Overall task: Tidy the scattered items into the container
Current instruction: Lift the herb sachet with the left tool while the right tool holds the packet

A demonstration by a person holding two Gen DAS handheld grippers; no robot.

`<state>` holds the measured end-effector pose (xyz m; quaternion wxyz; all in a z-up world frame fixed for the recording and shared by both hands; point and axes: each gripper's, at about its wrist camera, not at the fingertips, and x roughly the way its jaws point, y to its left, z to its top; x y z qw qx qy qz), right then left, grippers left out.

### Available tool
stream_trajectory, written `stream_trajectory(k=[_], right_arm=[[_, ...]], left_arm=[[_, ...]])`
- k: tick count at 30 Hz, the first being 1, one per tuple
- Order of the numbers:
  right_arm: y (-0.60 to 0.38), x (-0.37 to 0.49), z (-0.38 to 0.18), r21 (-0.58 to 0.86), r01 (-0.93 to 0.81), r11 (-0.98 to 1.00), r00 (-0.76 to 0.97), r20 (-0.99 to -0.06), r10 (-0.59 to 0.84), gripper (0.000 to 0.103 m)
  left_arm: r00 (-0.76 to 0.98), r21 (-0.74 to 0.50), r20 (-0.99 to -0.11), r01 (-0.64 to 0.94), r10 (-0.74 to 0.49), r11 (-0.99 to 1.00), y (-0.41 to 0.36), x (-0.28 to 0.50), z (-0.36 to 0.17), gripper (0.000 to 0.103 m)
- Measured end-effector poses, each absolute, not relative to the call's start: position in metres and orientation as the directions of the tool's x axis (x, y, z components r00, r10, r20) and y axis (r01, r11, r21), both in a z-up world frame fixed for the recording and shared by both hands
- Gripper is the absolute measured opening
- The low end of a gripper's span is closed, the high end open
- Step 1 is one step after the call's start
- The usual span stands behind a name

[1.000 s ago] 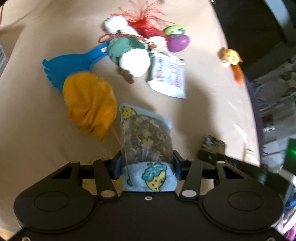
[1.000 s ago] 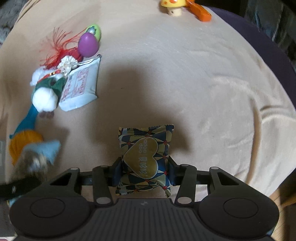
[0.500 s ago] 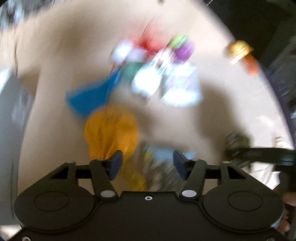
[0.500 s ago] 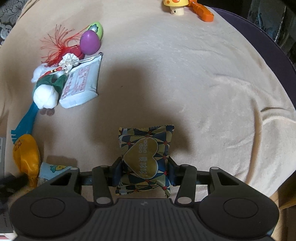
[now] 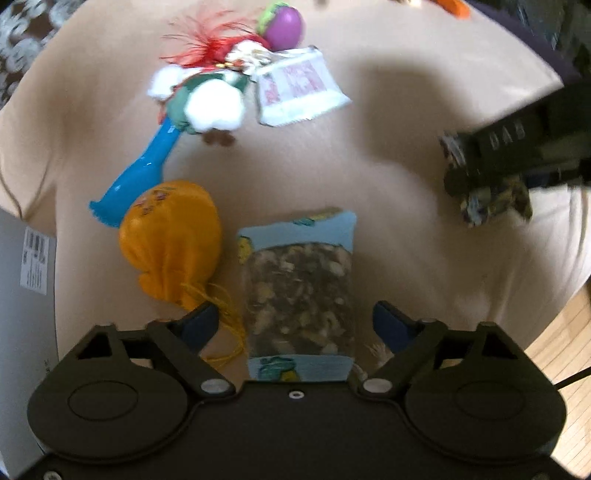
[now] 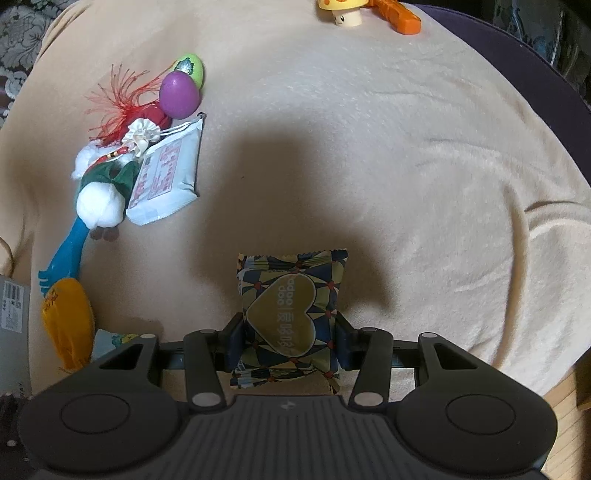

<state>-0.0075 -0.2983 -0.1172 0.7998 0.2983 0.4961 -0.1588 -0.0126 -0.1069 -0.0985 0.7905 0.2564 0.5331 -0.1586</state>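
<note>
My left gripper (image 5: 295,319) is open, its blue pads apart from the light-blue tea packet (image 5: 297,291) that lies on the beige blanket between them. An orange pouch (image 5: 171,240) lies just left of it. My right gripper (image 6: 290,341) is shut on a patterned snack packet with a gold heart (image 6: 291,317), held above the blanket; it also shows in the left wrist view (image 5: 495,166). A grey box (image 5: 22,295) stands at the left edge.
Farther off lie a blue fork-shaped toy (image 5: 147,170), a plush doll with red hair (image 5: 210,99), a white sachet (image 5: 299,88) and a purple egg (image 6: 179,94) beside a green egg (image 6: 192,68). A mushroom toy (image 6: 341,11) and an orange piece (image 6: 399,18) sit at the far edge.
My left gripper has opened and let go of the tea packet, which now lies on the blanket. The left view swung and pulled back. The right gripper keeps its packet.
</note>
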Motion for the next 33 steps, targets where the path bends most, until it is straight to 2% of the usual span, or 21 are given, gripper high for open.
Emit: stream_trajectory(k=[7,13,16,18,20,22,23,26,28,30,33], right_arm=[[-0.299,-0.009,-0.118,0.329,0.550,0.767,0.466,-0.884,0.045,0.049],[-0.303,-0.009,-0.119,0.353,0.561,0.749,0.469,-0.881,0.064,0.048],[-0.302,-0.008,-0.119,0.350,0.562,0.749,0.468,-0.882,0.062,0.048],[-0.301,-0.008,-0.118,0.342,0.559,0.755,0.464,-0.884,0.057,0.048],[-0.301,-0.007,-0.118,0.338,0.558,0.758,0.463,-0.885,0.054,0.048],[-0.301,-0.008,-0.118,0.338,0.556,0.759,0.464,-0.884,0.054,0.048],[-0.301,-0.008,-0.118,0.338,0.555,0.760,0.464,-0.884,0.055,0.049],[-0.301,-0.007,-0.118,0.335,0.550,0.765,0.462,-0.885,0.056,0.049],[-0.302,-0.007,-0.118,0.334,0.548,0.767,0.460,-0.886,0.057,0.049],[-0.303,-0.007,-0.118,0.340,0.550,0.763,0.460,-0.886,0.063,0.049],[-0.307,-0.008,-0.119,0.362,0.560,0.745,0.465,-0.882,0.080,0.049]], left_arm=[[0.483,0.336,-0.875,0.625,-0.012,0.705,-0.129,-0.047,-0.093,0.079],[0.489,0.260,-0.861,0.657,-0.138,0.707,-0.133,-0.045,-0.079,0.083],[0.460,0.242,-0.880,0.653,-0.122,0.718,-0.136,-0.034,-0.085,0.084],[0.426,0.173,-0.893,0.618,-0.142,0.767,-0.127,-0.019,-0.083,0.083],[0.421,0.046,-0.875,0.565,-0.239,0.824,-0.108,-0.004,-0.064,0.084],[0.427,-0.130,-0.826,0.492,-0.369,0.861,-0.079,0.012,-0.045,0.090],[0.426,-0.217,-0.801,0.450,-0.422,0.866,-0.065,0.021,-0.040,0.096],[0.311,-0.484,-0.771,0.279,-0.555,0.829,-0.031,0.059,-0.056,0.097],[0.204,-0.614,-0.748,0.147,-0.632,0.775,-0.017,0.079,-0.081,0.096],[0.163,-0.633,-0.756,0.064,-0.634,0.772,-0.011,0.092,-0.099,0.095],[0.198,-0.519,-0.838,0.001,-0.509,0.855,-0.003,0.102,-0.107,0.091]])
